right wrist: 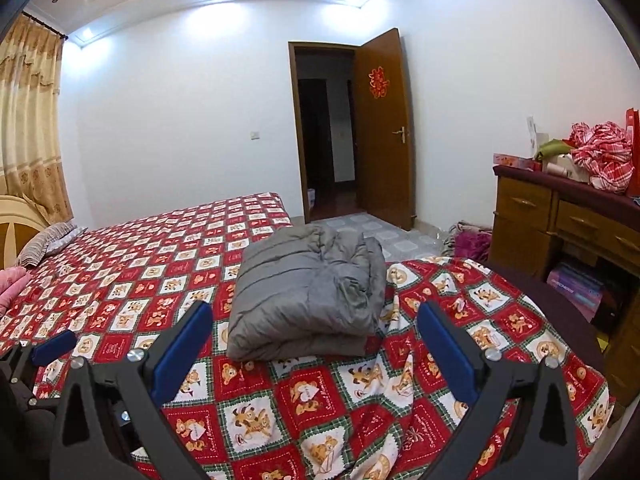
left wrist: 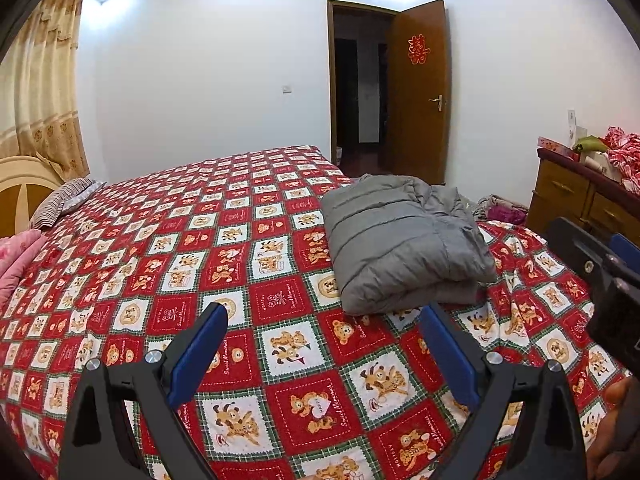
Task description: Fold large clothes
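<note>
Folded grey jacket [right wrist: 308,292] lies lengthwise away on bedspread [right wrist: 160,272], tongs apart.

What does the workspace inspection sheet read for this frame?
Surface: bed with red checked bear-print cover, lightly wrinkled.
Job's things: grey jacket folded in a bundle near the bed's edge.
Clutter: pink cloth and striped pillow at the head end.
Grippers: left gripper open, empty; right gripper open, empty; both short of the jacket.
Cables: nothing seen.
Surroundings: open door, curtain, dresser piled with red cloth, clothes on floor.
</note>
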{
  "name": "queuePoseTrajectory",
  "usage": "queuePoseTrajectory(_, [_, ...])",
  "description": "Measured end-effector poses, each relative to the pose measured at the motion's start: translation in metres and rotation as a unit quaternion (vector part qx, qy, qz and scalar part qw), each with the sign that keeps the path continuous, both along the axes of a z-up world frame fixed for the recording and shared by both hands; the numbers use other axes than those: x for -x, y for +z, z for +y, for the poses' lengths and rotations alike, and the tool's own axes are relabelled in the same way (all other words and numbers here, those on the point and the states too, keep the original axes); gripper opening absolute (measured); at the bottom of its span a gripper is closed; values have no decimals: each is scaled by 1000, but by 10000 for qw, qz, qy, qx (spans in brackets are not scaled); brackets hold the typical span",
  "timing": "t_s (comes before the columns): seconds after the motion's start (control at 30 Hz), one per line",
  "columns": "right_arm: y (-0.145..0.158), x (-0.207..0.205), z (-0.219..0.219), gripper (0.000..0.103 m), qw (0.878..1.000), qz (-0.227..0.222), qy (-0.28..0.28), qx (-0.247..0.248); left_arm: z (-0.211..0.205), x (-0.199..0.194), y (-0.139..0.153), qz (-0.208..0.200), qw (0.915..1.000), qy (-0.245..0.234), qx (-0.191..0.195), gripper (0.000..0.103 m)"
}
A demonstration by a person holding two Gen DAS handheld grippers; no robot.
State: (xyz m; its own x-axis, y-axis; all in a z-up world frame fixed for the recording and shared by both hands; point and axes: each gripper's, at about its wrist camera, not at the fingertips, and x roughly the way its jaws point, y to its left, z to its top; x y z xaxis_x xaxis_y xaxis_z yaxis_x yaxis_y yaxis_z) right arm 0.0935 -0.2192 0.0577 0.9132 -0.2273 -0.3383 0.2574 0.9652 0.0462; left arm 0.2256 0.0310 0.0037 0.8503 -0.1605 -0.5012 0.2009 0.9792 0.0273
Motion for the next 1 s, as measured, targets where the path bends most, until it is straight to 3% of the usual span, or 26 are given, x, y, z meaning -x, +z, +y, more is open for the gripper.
queuePoseTrajectory(1.0, [1,-2,0,103,10000,-21,33,-52,3,5,4,-108,9999,-44,67,97])
